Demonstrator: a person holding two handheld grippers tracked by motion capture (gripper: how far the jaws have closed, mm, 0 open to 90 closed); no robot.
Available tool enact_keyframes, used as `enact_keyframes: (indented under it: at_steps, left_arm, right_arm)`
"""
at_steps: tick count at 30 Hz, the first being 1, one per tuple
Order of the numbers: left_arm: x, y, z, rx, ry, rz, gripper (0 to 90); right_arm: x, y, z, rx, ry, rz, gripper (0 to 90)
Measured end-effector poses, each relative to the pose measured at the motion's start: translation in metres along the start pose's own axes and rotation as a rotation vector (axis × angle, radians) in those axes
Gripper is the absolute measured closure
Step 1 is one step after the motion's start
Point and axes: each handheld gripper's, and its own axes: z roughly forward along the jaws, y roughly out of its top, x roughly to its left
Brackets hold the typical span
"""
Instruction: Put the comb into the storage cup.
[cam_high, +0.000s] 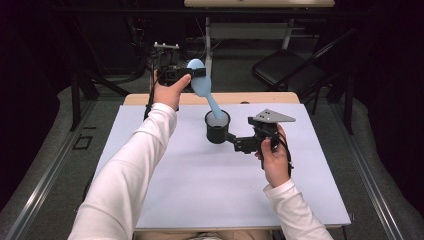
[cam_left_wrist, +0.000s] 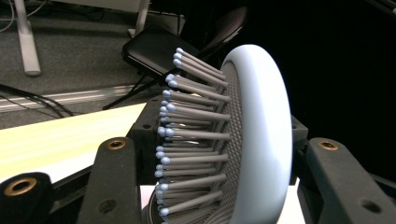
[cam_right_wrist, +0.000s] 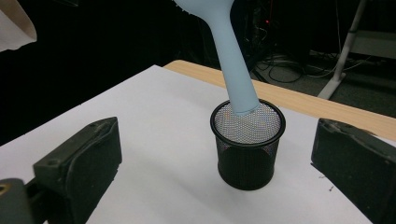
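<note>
Landmark: black wire-mesh cylinder cup (cam_high: 217, 127), upright on the white table sheet (cam_high: 200, 180), open mouth up.
Item: pale blue plastic hairbrush (cam_high: 202, 85) with grey bristles, handle end at the cup's mouth, just inside the rim as far as can be judged; head raised above and behind the cup.
Long axis: tilted, running from the cup's mouth up and away toward the person's left.
Left gripper (cam_high: 192, 74): above and beyond the cup, jaws clamped across the brush head (cam_left_wrist: 252, 140), bristles (cam_left_wrist: 187, 135) facing one jaw.
Right gripper (cam_high: 234, 139): just beside the cup on the person's right, jaws spread apart with the cup (cam_right_wrist: 246, 144) between and ahead of them, gripping nothing.
Governing relation: cup lies straight down the handle (cam_right_wrist: 233, 60) from the left gripper; lowering along that axis looks to seat the brush.
Nearer hand: right, placed to steady the cup.
Risk: cup may tip if the handle presses the rim.
</note>
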Motion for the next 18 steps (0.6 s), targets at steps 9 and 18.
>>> enact_keyframes:
  at_steps: [9, 18]
  left_arm:
    - [-0.0028, -0.0001, 0.0037, 0.010, 0.014, 0.016, 49.3]
    - [-0.0056, -0.0014, 0.0083, 0.015, 0.023, 0.027, 49.2]
  right_arm:
    - [0.0003, 0.0003, -0.0001, 0.003, -0.004, -0.003, 1.3]
    - [0.0008, 0.0012, -0.0014, 0.000, -0.003, -0.008, 0.0]
